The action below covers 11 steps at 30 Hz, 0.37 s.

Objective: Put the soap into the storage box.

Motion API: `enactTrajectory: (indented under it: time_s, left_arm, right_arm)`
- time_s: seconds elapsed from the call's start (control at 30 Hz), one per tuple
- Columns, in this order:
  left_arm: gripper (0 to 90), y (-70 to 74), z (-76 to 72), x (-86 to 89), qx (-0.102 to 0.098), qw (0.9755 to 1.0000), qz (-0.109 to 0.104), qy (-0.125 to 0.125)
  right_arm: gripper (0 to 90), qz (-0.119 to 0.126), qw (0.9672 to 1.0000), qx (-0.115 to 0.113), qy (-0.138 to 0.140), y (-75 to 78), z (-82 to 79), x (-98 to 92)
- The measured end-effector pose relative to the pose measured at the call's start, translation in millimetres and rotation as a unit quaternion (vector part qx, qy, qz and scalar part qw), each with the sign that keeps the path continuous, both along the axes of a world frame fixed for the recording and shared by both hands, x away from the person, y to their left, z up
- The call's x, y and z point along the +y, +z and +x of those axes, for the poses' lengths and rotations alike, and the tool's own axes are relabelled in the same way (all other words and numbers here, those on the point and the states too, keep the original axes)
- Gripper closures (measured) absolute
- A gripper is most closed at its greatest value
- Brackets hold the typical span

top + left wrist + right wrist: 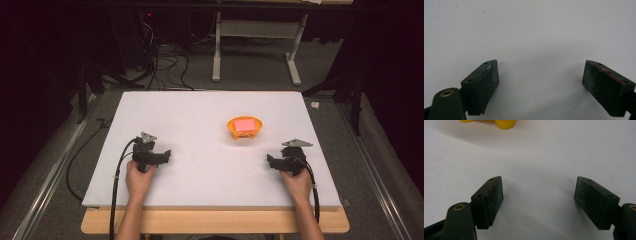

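Note:
An orange bowl (244, 128) with a pink block (244, 124) in it sits on the white table (200, 115), right of centre. My left gripper (165, 156) rests low over the table's front left, pointing right, held by a hand. In the left gripper view its jaws stand wide apart with my left gripper (540, 75) open over bare white surface. My right gripper (270, 161) is at the front right, pointing left, below the bowl. In the right gripper view my right gripper (539, 191) is open, and the bowl's yellow feet (504, 123) show at the top edge.
Past the table's far edge are a white metal frame (255, 45) and tangled black cables (165, 65) on the grey floor. A wooden board edge (215, 221) runs under the table's front. Black cables trail from both grippers along the forearms.

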<state>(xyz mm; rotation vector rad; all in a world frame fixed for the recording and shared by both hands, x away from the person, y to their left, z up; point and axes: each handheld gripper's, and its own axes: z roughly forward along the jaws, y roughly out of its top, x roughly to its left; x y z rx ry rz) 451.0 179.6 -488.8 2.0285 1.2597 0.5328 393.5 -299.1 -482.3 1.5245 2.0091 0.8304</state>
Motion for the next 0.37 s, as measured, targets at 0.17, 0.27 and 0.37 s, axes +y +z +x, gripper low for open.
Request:
enactTrajectory:
  time_s: [0.17, 0.27, 0.37]
  left_arm:
    - [14.3, 0.0, -0.1, -0.1, 0.0, 1.0, 0.0, 0.0]
    - [14.3, 0.0, -0.1, 0.0, 0.0, 1.0, 0.0, 0.0]
    - [14.3, 0.0, 0.0, 0.0, 0.0, 1.0, 0.0, 0.0]
  right_arm:
    - [23.7, 0.0, 1.0, 0.0, 0.0, -0.1, 0.0, 0.0]
    - [23.7, 0.0, 1.0, 0.0, 0.0, -0.1, 0.0, 0.0]
    - [23.6, 0.0, 1.0, 0.001, 0.0, 0.0, 0.3, -0.2]
